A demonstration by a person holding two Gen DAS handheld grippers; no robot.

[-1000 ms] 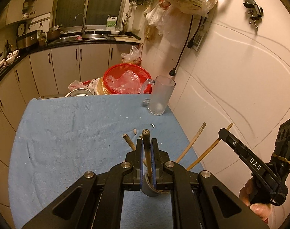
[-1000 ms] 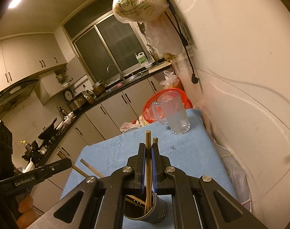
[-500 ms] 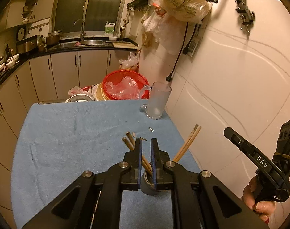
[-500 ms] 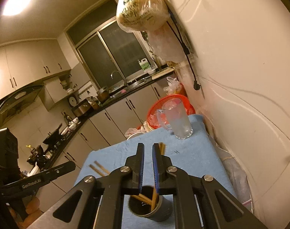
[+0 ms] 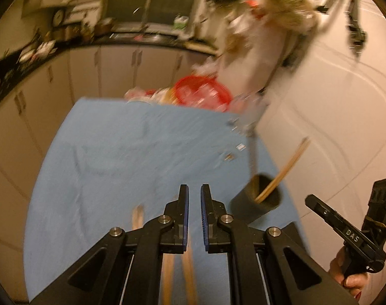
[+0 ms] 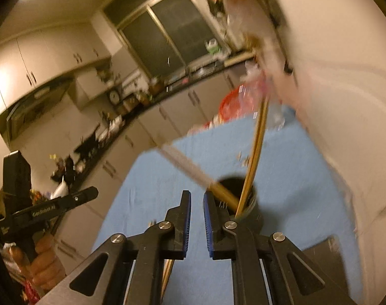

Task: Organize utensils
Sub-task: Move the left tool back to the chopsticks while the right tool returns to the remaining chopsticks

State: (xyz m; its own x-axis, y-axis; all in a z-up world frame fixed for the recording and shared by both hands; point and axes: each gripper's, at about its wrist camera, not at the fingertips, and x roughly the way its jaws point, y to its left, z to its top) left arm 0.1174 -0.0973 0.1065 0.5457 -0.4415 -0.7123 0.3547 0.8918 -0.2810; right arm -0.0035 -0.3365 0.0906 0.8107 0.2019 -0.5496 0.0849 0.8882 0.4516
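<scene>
1. The left tongs [image 5: 194, 193] stand slightly parted with nothing between the blue-lined jaws; the right tongs [image 6: 196, 199] likewise stand a little apart and empty.
2. Just beneath the left tongs, two pale wooden chopsticks [image 5: 179, 277] lie flat on the tabletop, their long axes running roughly along the tongs' own line, away from the camera. They pass under the jaws, so the left hand is much the nearer to them.
3. The dark cylindrical utensil holder [image 5: 256, 204] stands ahead and to the right of the left tongs, and just ahead-right of the right tongs [image 6: 246, 203]. It holds several wooden chopsticks [image 5: 282, 171] that lean out over the rim toward the wall.
4. My judgement: the loose pair is the next pick. It calls for a drop straight down, then a carry rightward to the holder.
5. The tabletop is covered in blue terry cloth [image 5: 122, 152], soft and napped, so thin smooth sticks may sink in slightly and roll.
6. Both views are motion-blurred; a red plastic basket [image 5: 202, 96] sits past the far edge.
</scene>
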